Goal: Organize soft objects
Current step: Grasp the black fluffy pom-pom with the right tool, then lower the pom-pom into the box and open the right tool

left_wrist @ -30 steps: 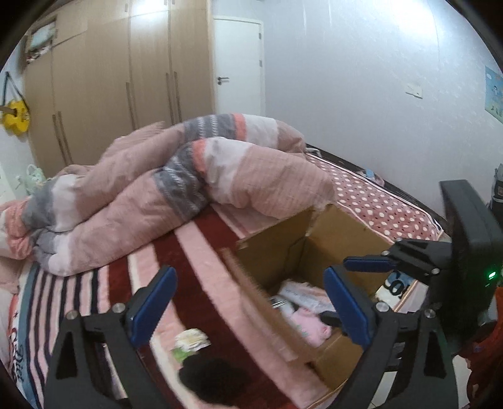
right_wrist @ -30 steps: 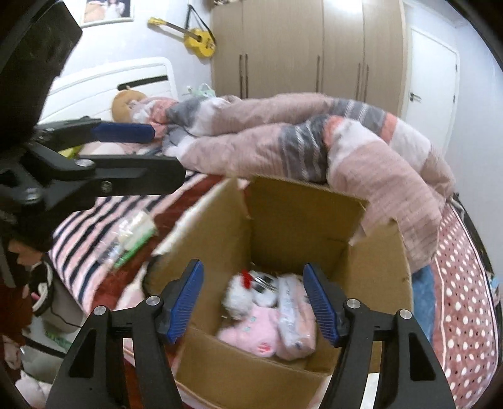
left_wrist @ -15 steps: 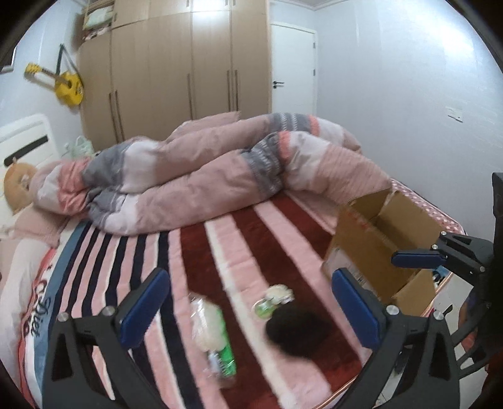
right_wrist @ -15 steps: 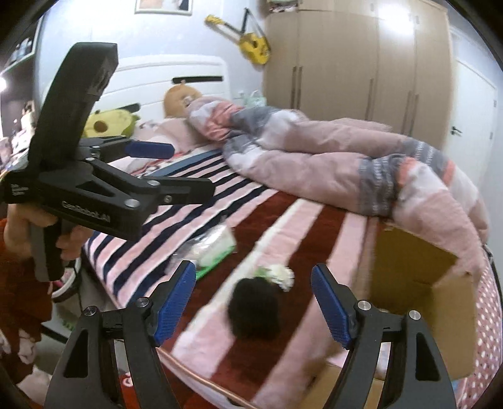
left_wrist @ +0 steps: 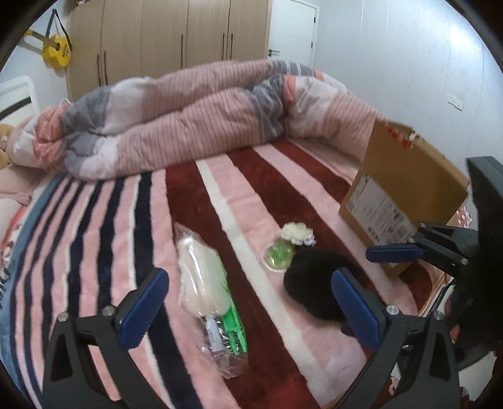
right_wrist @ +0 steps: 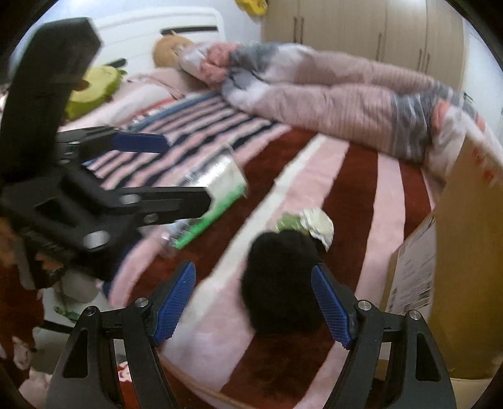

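Observation:
A black fluffy soft object (left_wrist: 314,283) (right_wrist: 279,283) lies on the striped bedspread near the front edge. A small green and white item (left_wrist: 287,245) (right_wrist: 305,223) lies just behind it. A clear bag with white fluffy stuff and a green card (left_wrist: 207,292) (right_wrist: 213,195) lies to the left. The cardboard box (left_wrist: 405,195) (right_wrist: 459,251) stands at the right. My left gripper (left_wrist: 248,308) is open and empty above the bag. My right gripper (right_wrist: 253,302) is open, and the black object sits between its fingers, nearer the right one.
A rumpled pink and grey duvet (left_wrist: 204,116) lies across the back of the bed. Plush toys (right_wrist: 94,85) sit by the white headboard (right_wrist: 151,28). Wardrobes (left_wrist: 169,41) and a door (left_wrist: 292,31) stand behind. The bed's front edge (right_wrist: 195,387) is close below.
Both grippers have swung left, away from the box opening, and come lower over the bedspread. The right gripper now straddles the black object. Both stayed open.

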{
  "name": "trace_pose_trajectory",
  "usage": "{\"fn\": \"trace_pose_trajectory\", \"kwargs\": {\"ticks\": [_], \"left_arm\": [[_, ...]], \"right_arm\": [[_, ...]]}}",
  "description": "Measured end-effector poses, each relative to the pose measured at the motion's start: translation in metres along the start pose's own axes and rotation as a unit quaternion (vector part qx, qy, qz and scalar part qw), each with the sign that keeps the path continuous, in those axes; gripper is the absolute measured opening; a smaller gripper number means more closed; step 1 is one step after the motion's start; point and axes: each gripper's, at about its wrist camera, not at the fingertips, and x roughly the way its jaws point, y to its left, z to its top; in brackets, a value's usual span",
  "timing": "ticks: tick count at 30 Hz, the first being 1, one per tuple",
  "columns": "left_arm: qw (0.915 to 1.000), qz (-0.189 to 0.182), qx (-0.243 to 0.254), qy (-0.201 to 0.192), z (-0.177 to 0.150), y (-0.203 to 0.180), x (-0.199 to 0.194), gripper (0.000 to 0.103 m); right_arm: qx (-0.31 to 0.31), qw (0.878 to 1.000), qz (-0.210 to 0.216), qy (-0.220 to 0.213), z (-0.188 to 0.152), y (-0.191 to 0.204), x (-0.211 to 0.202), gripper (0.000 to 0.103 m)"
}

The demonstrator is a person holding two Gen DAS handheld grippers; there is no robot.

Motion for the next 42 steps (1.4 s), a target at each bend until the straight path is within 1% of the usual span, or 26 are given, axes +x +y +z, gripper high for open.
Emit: {"fn": "trace_pose_trajectory", "kwargs": {"ticks": [3, 4, 9, 11, 15, 16, 17, 20, 23, 25, 30, 32, 33, 35, 36, 38, 39, 41, 42], "left_arm": [[0.9998, -0.013, -0.003, 0.013, -0.008, 0.002, 0.018, 0.103], [0.9998, -0.015, -0.004, 0.016, -0.010, 0.002, 0.022, 0.103], [0.9993, -0.025, -0.012, 0.024, -0.013, 0.006, 0.038, 0.103], [0.9991, -0.030, -0.016, 0.026, -0.013, 0.007, 0.041, 0.103], [0.9990, -0.031, -0.017, 0.026, -0.014, 0.007, 0.042, 0.103], [0.9990, -0.031, -0.018, 0.026, -0.014, 0.007, 0.042, 0.103], [0.9989, -0.033, -0.018, 0.026, -0.014, 0.007, 0.042, 0.103], [0.9989, -0.035, -0.017, 0.027, -0.013, 0.006, 0.041, 0.102], [0.9987, -0.040, -0.015, 0.026, -0.011, 0.002, 0.036, 0.102], [0.9984, -0.051, -0.014, 0.020, -0.008, -0.003, 0.027, 0.102], [0.9979, -0.064, 0.002, -0.006, 0.007, -0.021, -0.004, 0.101], [0.9966, -0.080, 0.004, -0.021, 0.014, -0.027, -0.021, 0.093], [0.9955, -0.091, 0.003, -0.028, 0.017, -0.030, -0.029, 0.090], [0.9922, -0.118, 0.000, -0.042, 0.025, -0.037, -0.048, 0.077], [0.9910, -0.126, -0.001, -0.046, 0.028, -0.039, -0.054, 0.074], [0.9895, -0.133, 0.005, -0.056, 0.037, -0.050, -0.071, 0.058], [0.9889, -0.136, 0.012, -0.059, 0.041, -0.056, -0.076, 0.054], [0.9871, -0.146, 0.024, -0.062, 0.048, -0.070, -0.087, 0.054], [0.9877, -0.138, 0.030, -0.066, 0.052, -0.078, -0.091, 0.053]], "right_arm": [[0.003, 1.000, -0.014, 0.017, -0.004, -0.007, 0.022, 0.074], [0.002, 0.999, -0.026, 0.021, -0.005, -0.009, 0.029, 0.074], [0.010, 0.998, -0.054, 0.038, -0.007, -0.016, 0.052, 0.074], [0.019, 0.998, -0.045, 0.049, -0.008, -0.021, 0.059, 0.079], [0.034, 0.997, -0.032, 0.067, -0.013, -0.026, 0.070, 0.079], [0.039, 0.996, -0.031, 0.068, -0.015, -0.027, 0.071, 0.076], [0.042, 0.996, -0.031, 0.066, -0.016, -0.028, 0.071, 0.072], [0.034, 0.997, -0.038, 0.054, -0.016, -0.022, 0.063, 0.065], [0.028, 0.999, -0.026, 0.034, -0.014, -0.016, 0.050, 0.063], [0.025, 0.999, -0.021, 0.016, -0.011, -0.011, 0.037, 0.063], [0.017, 0.999, 0.017, -0.046, 0.006, 0.002, -0.014, 0.064], [0.006, 0.996, 0.029, -0.084, 0.011, 0.008, -0.040, 0.064], [0.001, 0.995, 0.031, -0.094, 0.013, 0.009, -0.048, 0.064], [-0.010, 0.992, 0.032, -0.120, 0.016, 0.011, -0.071, 0.064], [-0.012, 0.991, 0.030, -0.130, 0.017, 0.011, -0.079, 0.064], [-0.011, 0.989, 0.026, -0.144, 0.018, 0.009, -0.094, 0.064], [-0.009, 0.989, 0.024, -0.149, 0.018, 0.007, -0.101, 0.064], [-0.004, 0.987, 0.024, -0.160, 0.016, 0.002, -0.113, 0.064], [-0.001, 0.986, 0.024, -0.165, 0.014, -0.002, -0.119, 0.064]]}}
